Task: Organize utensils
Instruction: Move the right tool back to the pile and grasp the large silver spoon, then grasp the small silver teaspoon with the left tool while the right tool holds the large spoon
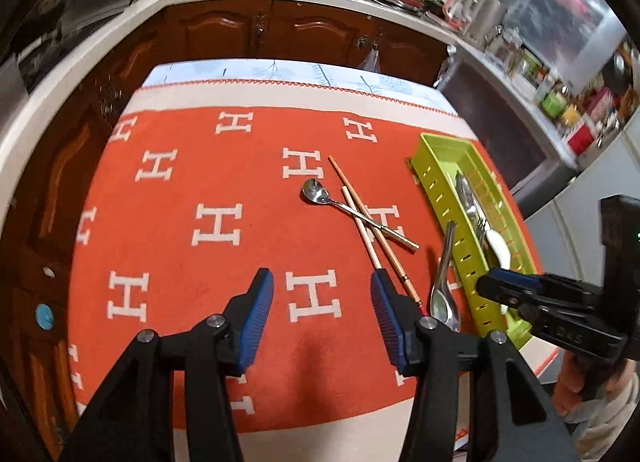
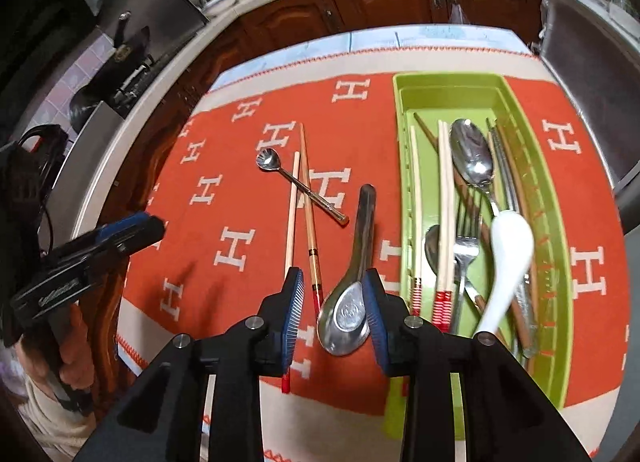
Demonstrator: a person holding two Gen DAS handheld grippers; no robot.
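An orange cloth [image 2: 248,286] patterned with white H shapes covers the table, and on its right side sits a long lime-green tray [image 2: 560,246] holding chopsticks, a large steel spoon, a fork and a glossy white ceramic spoon [image 2: 508,258]. Left of the tray lie a dull metal soup spoon [image 2: 352,282], bowl nearest the camera, and two pale chopsticks [image 2: 304,214] crossed over a small shiny teaspoon [image 2: 296,182]. The right gripper [image 2: 334,314] hangs wide open with the soup spoon's bowl between its blue pads, gripping nothing, and the left gripper [image 1: 322,322] hovers equally wide open and empty over bare cloth.
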